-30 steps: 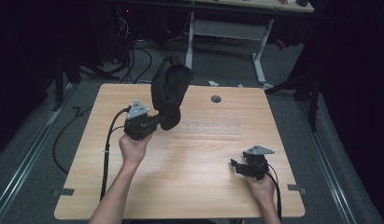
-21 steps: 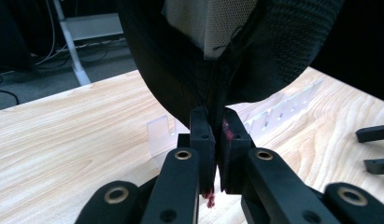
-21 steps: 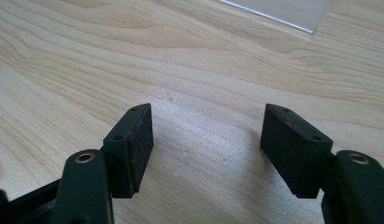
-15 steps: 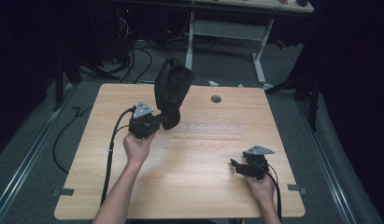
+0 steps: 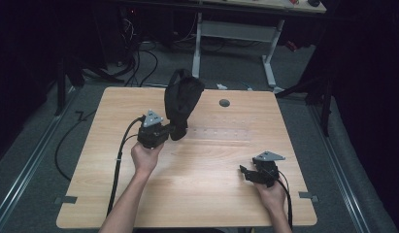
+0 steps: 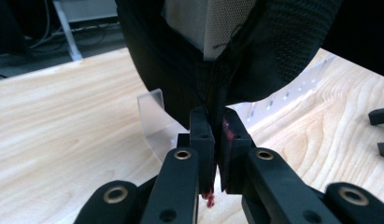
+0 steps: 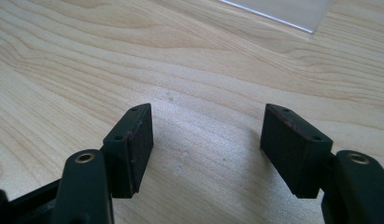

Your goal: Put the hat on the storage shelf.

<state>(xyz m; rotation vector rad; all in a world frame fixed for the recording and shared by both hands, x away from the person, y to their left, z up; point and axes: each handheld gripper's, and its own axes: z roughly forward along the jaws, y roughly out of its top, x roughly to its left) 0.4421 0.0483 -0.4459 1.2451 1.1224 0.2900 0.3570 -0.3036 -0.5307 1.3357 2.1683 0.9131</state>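
Note:
A black mesh fabric item with a paler lining hangs upright over the far-left part of the wooden table. My left gripper is shut on its lower edge. In the left gripper view the two pads pinch a fold of the black fabric. The item's bottom sits close above the table. My right gripper rests low near the front right of the table. It is open with bare wood between its pads.
A clear plastic strip lies flat on the table just right of the fabric item, with its curled end near my left gripper. A round grey cap sits near the far edge. Cables trail on the floor at left.
My left hand has sunk a little and shifted slightly right, bringing the fabric item lower toward the table. The right hand has stayed put.

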